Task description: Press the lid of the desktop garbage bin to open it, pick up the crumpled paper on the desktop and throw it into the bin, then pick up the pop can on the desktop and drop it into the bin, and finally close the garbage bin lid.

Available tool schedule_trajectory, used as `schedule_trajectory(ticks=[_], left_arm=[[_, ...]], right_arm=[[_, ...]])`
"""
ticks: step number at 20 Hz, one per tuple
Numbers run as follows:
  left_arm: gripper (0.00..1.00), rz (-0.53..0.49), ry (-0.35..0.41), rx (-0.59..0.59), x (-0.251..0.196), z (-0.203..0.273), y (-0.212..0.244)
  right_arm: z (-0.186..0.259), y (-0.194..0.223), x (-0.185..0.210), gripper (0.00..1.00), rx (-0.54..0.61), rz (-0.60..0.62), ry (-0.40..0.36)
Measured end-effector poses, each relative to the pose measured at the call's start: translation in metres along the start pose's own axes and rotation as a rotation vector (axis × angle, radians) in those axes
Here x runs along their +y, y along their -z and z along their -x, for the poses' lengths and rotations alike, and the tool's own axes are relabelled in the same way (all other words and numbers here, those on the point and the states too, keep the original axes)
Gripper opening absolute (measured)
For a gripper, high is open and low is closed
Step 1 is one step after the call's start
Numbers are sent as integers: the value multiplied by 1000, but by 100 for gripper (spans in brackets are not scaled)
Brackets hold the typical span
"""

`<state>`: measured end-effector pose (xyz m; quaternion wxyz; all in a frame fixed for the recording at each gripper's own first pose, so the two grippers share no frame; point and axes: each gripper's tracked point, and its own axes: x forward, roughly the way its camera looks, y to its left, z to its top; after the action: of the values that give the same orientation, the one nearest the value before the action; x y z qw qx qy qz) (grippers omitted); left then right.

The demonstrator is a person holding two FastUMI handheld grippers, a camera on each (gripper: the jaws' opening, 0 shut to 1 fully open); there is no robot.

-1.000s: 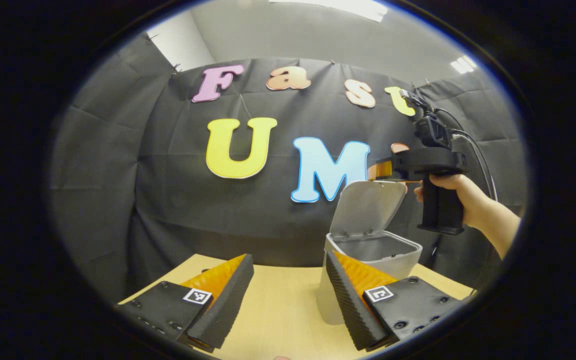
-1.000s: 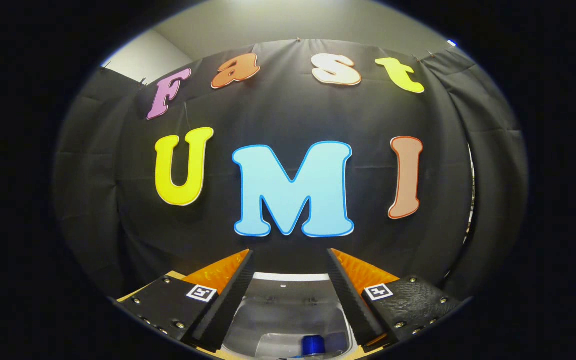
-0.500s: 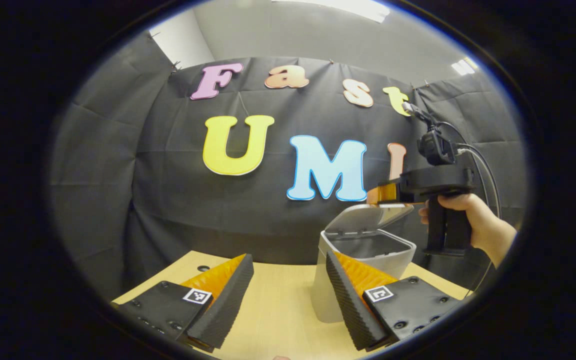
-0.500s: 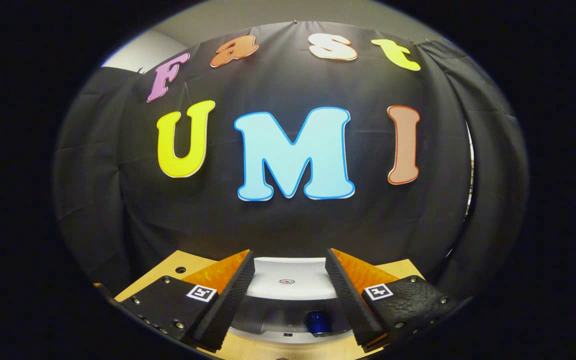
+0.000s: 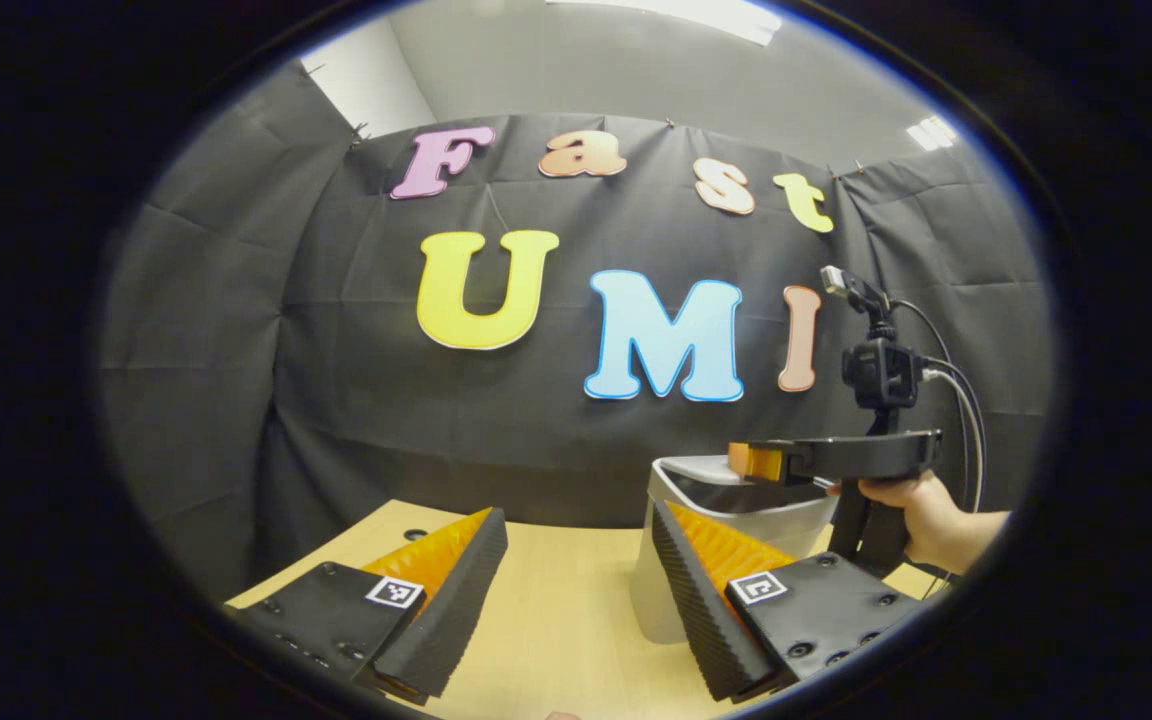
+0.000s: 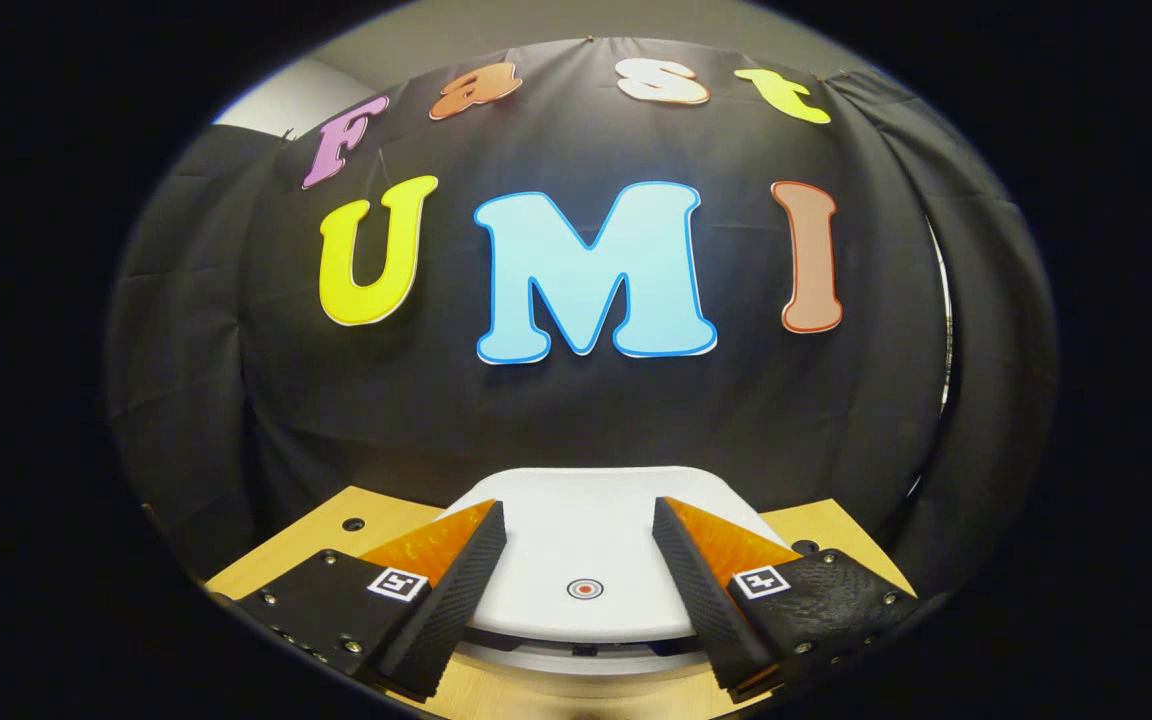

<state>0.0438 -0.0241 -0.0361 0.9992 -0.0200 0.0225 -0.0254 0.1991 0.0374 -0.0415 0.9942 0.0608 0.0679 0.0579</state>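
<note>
Right gripper view had the right gripper (image 6: 578, 560) spread wide above the garbage bin lid (image 6: 586, 535), its fingers (image 6: 446, 590) standing apart with nothing pinched between them. That pale lid lay nearly flat over the bin, a small round red mark (image 6: 585, 589) sitting on its top between the fingertips. A thin dark gap showed under the lid's near edge, so it could not be told whether the lid was fully latched. Whether the fingers pressed on the lid or hung just over it could not be told from there either. Light wooden desktop (image 6: 356, 525) ran out on both sides of the lid, with a small dark hole on each side.

Left gripper view put the left gripper (image 5: 576, 590) low over the desktop (image 5: 556, 620), also spread, gripping nothing. The garbage bin (image 5: 651, 590) stood just beyond its right-hand finger, partly hidden by it. Over the bin's top sat the right gripper (image 5: 751, 462), held level by a hand (image 5: 921, 510) on its upright grip, with a small camera (image 5: 878, 372) and cables rising above it. The fingertips there lay right at the bin's upper rim, touching or nearly so. Crumpled paper and pop can could not be made out in either view with the lid down like that. Black cloth hung as the backdrop.
</note>
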Motion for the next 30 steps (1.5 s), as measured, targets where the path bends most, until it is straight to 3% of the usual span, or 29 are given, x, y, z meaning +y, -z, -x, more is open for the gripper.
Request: schedule_trajectory(ticks=[8,15,30], left_arm=[[95,-17,-7,-4,0,5,-5],[95,-14,-58,-19,9,21,-12],[95,15,-134,-54,26,49,-38]], right_arm=[[0,21,0,95,-45,57,4],[0,23,1,95,-138,49,2],[0,29,0,96,-169,74,3]])
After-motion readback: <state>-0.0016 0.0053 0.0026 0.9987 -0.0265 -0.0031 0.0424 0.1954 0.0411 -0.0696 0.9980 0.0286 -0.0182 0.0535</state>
